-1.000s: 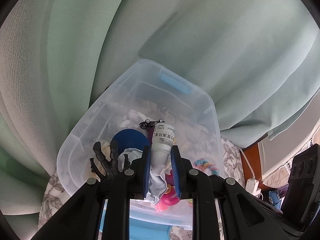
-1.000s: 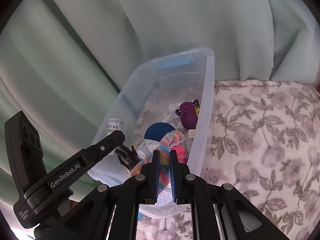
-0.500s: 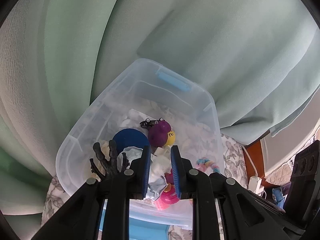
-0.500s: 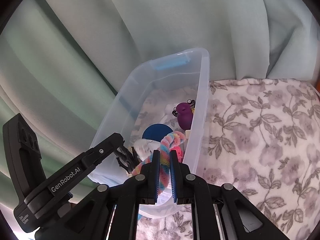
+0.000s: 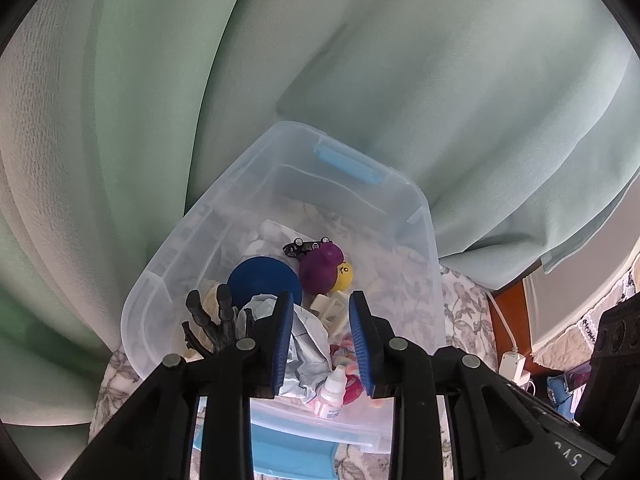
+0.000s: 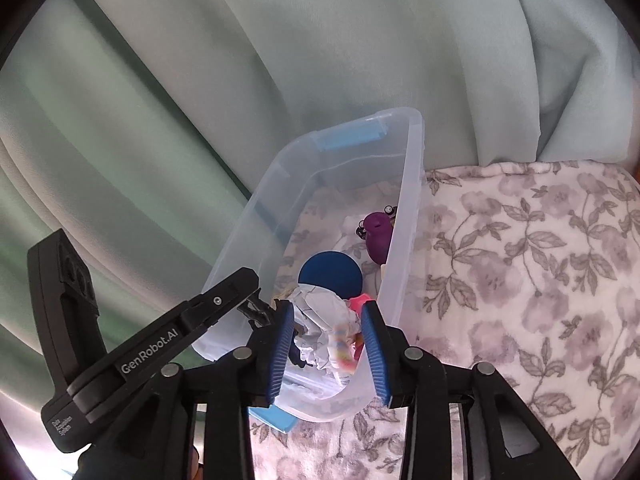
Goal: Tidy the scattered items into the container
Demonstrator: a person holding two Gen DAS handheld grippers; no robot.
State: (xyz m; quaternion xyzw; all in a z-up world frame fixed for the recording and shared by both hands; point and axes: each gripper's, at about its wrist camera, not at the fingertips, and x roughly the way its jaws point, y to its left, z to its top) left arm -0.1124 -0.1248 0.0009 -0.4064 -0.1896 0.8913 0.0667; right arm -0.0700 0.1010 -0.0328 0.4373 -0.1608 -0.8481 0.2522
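Translucent plastic forms the container, a rounded bin with a blue latch at its far rim, seen from my left gripper; its ribbed blue pads are parting with nothing pressed between them. Below lie a flat blue disc, a purple ball-shaped toy, crumpled paper, a black skeleton hand and a small white dropper bottle. From my right gripper, also opening and empty, the floral fleece blanket spreads right of the bin, and the rainbow fuzzy cord lies blurred inside.
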